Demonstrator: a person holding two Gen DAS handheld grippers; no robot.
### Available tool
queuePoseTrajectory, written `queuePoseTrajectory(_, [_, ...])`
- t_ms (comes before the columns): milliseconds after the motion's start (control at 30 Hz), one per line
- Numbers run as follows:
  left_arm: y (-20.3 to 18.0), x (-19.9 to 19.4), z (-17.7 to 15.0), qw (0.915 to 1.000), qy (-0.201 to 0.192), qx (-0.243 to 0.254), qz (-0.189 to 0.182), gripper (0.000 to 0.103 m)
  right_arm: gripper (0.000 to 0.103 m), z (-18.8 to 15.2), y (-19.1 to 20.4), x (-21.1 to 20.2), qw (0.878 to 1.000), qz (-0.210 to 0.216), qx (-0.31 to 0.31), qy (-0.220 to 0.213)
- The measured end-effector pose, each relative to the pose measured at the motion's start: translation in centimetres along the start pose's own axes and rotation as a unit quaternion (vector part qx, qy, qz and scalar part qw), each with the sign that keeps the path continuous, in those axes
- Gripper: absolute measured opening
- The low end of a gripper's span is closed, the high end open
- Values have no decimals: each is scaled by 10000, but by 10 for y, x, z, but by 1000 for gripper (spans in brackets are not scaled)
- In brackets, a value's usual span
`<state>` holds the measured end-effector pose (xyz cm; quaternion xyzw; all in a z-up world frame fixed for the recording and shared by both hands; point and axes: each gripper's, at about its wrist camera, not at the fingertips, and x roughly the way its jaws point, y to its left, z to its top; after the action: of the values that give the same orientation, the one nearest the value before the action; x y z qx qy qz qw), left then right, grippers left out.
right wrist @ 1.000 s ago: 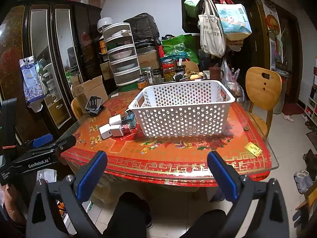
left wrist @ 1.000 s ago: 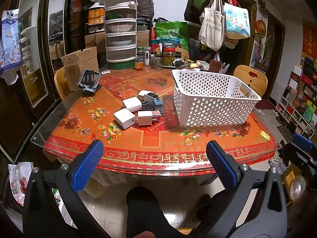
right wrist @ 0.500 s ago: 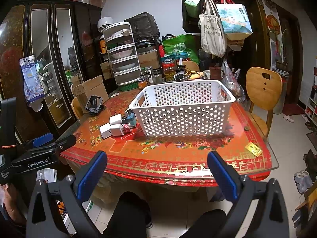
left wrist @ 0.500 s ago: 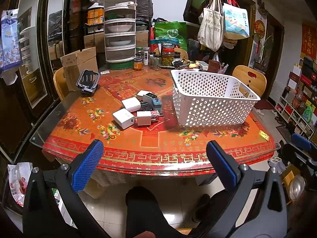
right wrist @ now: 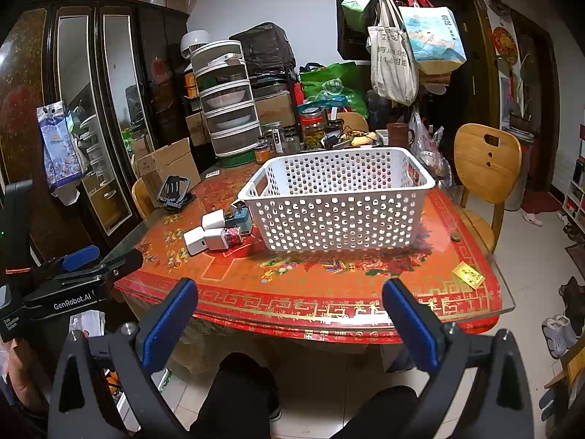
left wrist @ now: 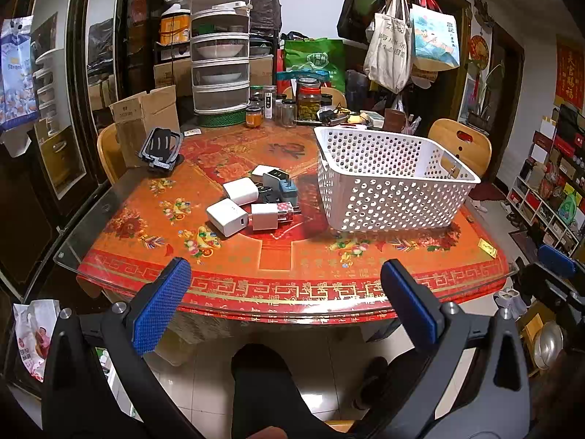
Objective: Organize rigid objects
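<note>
Several small charger plugs (left wrist: 252, 201), white, grey and teal, lie in a cluster on the red patterned table (left wrist: 278, 256), just left of an empty white perforated basket (left wrist: 395, 183). The plugs (right wrist: 219, 232) and the basket (right wrist: 340, 205) also show in the right wrist view. My left gripper (left wrist: 287, 289) is open and empty, held in front of the table's near edge, well short of the plugs. My right gripper (right wrist: 290, 309) is open and empty, also before the near edge, in line with the basket.
A black phone stand (left wrist: 161, 150) and a cardboard box (left wrist: 146, 117) sit at the table's far left. Jars (left wrist: 307, 102) and a tiered food cover (left wrist: 219, 58) crowd the back. Wooden chairs (right wrist: 486, 168) stand at the sides. A small yellow card (right wrist: 468, 274) lies near the right edge.
Both grippers have stayed open and nearly still; the view shifted only very slightly. Nothing on the table moved.
</note>
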<state>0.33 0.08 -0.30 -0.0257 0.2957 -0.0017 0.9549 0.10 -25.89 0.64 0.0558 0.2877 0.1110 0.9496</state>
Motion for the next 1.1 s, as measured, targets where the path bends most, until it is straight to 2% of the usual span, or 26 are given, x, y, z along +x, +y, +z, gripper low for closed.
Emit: queuePoseTrajectory(1100, [-4, 3, -2, 10000, 21, 23, -32, 103, 101, -4, 0, 4, 10000, 19, -24, 41])
